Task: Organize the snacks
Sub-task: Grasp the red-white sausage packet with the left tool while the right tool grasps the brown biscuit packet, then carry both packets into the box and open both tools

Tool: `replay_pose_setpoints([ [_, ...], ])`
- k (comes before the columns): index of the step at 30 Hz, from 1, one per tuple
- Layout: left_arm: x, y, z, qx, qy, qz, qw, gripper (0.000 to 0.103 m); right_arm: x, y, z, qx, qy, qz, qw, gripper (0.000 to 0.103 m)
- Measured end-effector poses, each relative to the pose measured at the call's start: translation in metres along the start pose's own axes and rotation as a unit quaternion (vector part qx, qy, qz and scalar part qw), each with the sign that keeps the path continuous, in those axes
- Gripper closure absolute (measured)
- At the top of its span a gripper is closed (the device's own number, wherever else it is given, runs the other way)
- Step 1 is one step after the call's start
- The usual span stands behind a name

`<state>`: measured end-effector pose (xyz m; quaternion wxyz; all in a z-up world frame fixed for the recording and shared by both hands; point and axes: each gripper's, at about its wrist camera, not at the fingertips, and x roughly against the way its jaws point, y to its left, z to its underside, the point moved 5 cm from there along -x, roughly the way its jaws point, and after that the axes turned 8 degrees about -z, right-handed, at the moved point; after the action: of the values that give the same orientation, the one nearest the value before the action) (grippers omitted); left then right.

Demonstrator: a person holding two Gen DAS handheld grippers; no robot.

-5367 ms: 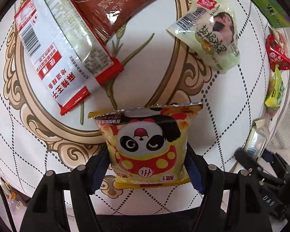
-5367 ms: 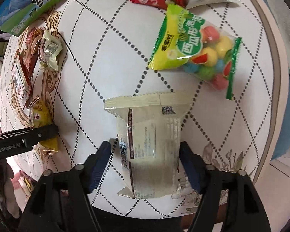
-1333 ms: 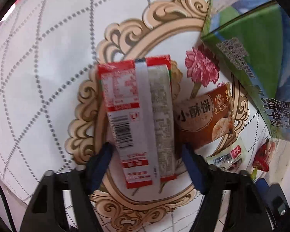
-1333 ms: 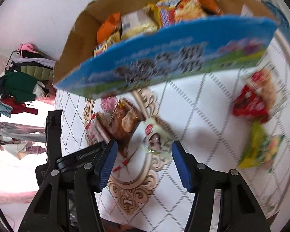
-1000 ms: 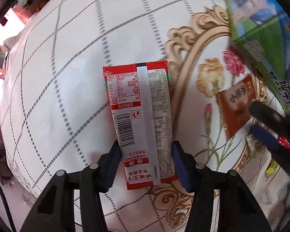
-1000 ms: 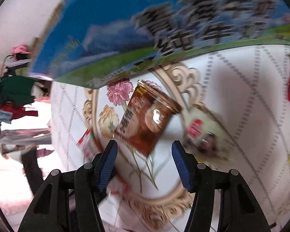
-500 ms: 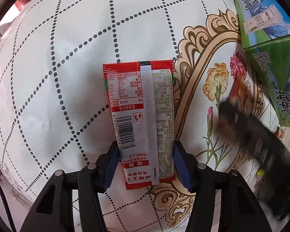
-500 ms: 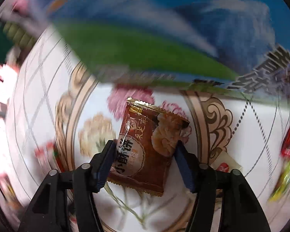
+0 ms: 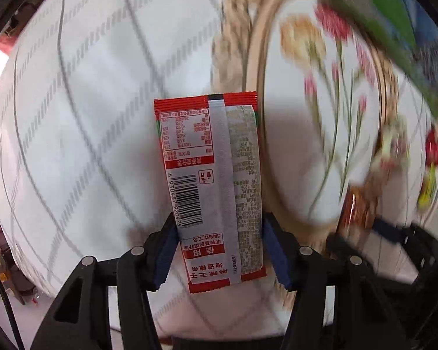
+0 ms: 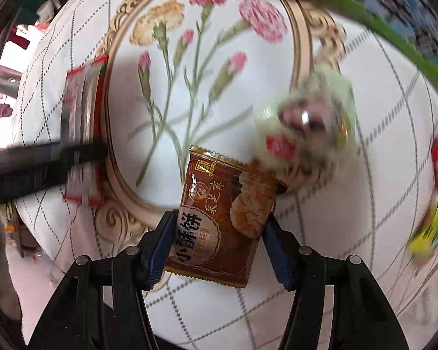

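Tablecloth [image 10: 321, 277] beneath; each tool clamps a snack packet.

Floral quilted tablecloth [image 10: 213, 93]

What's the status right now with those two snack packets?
Left hand-held gripper clamps the long red-and-white foil packet. Right hand-held gripper clamps the brown foil biscuit packet. Both over the table; nothing blocking.

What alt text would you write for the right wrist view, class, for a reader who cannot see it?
The right gripper holds a brown biscuit packet between its blue pads, above a white tablecloth printed with flowers and a gold frame. A blurred pale green snack bag lies just beyond, with the edge of a green and blue box at the top.
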<state>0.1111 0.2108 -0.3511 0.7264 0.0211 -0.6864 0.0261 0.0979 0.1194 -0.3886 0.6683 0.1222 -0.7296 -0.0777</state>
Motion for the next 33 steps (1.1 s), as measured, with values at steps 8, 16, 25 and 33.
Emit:
replay_pose_setpoints([
  [8, -0.017, 0.004, 0.018, -0.001, 0.013, 0.0, 0.9999, 0.039, -0.01, 0.002, 0.017, -0.034, -0.004, -0.011, 0.999, 0.039],
  [16, -0.033, -0.026, 0.011, -0.008, 0.018, -0.02, 0.9996, 0.036, -0.003, -0.025, 0.002, -0.097, -0.02, -0.036, 0.994, 0.039],
  [25, -0.038, -0.047, 0.01, -0.015, 0.007, -0.045, 0.9988, 0.044, 0.001, -0.074, 0.003, -0.108, -0.018, -0.026, 0.994, 0.04],
  [33, -0.015, -0.06, 0.028, -0.011, -0.019, -0.038, 0.999, 0.06, 0.017, -0.063, 0.007, -0.035, -0.04, 0.003, 0.999, 0.044],
])
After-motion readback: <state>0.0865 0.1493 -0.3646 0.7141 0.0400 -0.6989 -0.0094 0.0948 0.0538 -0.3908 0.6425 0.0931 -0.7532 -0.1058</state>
